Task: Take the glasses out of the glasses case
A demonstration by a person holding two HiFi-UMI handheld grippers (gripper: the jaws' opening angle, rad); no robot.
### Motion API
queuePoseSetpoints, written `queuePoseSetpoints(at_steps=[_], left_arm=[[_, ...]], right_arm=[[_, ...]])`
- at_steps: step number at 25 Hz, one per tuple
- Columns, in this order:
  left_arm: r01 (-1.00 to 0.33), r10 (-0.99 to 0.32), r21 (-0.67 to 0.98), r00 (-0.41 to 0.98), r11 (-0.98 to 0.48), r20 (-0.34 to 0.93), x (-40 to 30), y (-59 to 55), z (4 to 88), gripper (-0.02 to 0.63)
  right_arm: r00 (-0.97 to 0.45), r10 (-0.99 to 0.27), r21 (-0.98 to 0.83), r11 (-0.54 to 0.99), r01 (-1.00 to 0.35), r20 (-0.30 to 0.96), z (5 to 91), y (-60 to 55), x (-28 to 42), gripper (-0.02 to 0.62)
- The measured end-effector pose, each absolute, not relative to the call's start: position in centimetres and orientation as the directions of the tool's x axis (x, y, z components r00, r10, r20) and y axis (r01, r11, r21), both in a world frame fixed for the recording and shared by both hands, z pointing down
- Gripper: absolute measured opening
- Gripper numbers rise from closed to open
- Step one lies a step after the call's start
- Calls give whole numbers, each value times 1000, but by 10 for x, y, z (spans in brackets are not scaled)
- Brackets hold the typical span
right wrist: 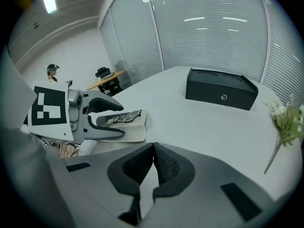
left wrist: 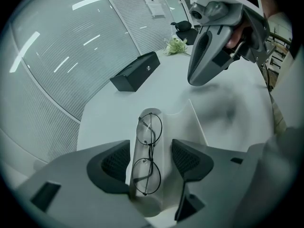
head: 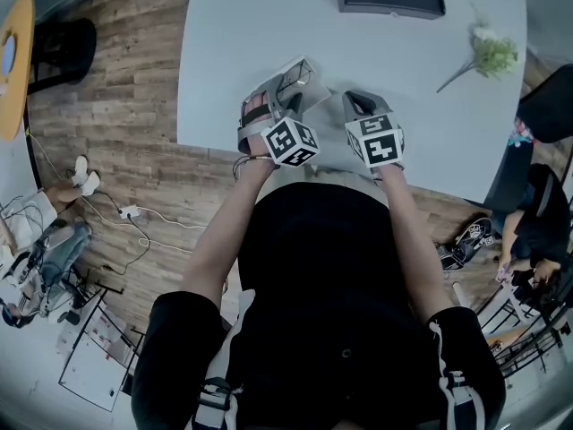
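Both tongs hover at the near edge of the desk (head: 269,52): left gripper (left wrist: 151,164) clamps the open glasses case (left wrist: 183,127), glasses (left wrist: 151,146) inside; I'd open my closed, empty right gripper (right wrist: 153,160) and pinch the bridge.

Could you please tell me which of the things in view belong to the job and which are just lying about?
Belonging to the job:
glasses, lying in the open glasses case
left tongs, clamped on the case
right tongs, shut and empty

Just lying about:
black box, on the table
flower sprig, also on the table
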State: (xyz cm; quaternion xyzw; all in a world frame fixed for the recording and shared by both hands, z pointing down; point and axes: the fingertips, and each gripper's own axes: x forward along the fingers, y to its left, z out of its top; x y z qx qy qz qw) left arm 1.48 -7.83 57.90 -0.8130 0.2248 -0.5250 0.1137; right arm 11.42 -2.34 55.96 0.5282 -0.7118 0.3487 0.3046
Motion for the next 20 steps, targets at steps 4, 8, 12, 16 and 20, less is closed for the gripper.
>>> queuePoseSetpoints(at_steps=[4,8,12,16,20], left_arm=[[-259,-457,-384,354,-886,816,17,-75,583,264],[-245,-427,-357,361,-901,829,21,-68,586,198],[-266,-422,-342,358,-901,833,20,-66,587,190],[-255,-429,-356,344,-899,835,20,-64,586,166],[-235,-474,-417,314,-878,823,21,-60,584,132]], right_arm=[[-255,-537,-174,197,-965,804,560,-19,120,18],[-258,-535,-178,198,-964,804,560,-15,122,18],[-262,-534,-178,204,-963,804,561,-11,122,18],[-263,-534,-178,207,-962,804,560,-7,122,18],[-264,-537,-175,212,-961,801,560,-3,123,18]])
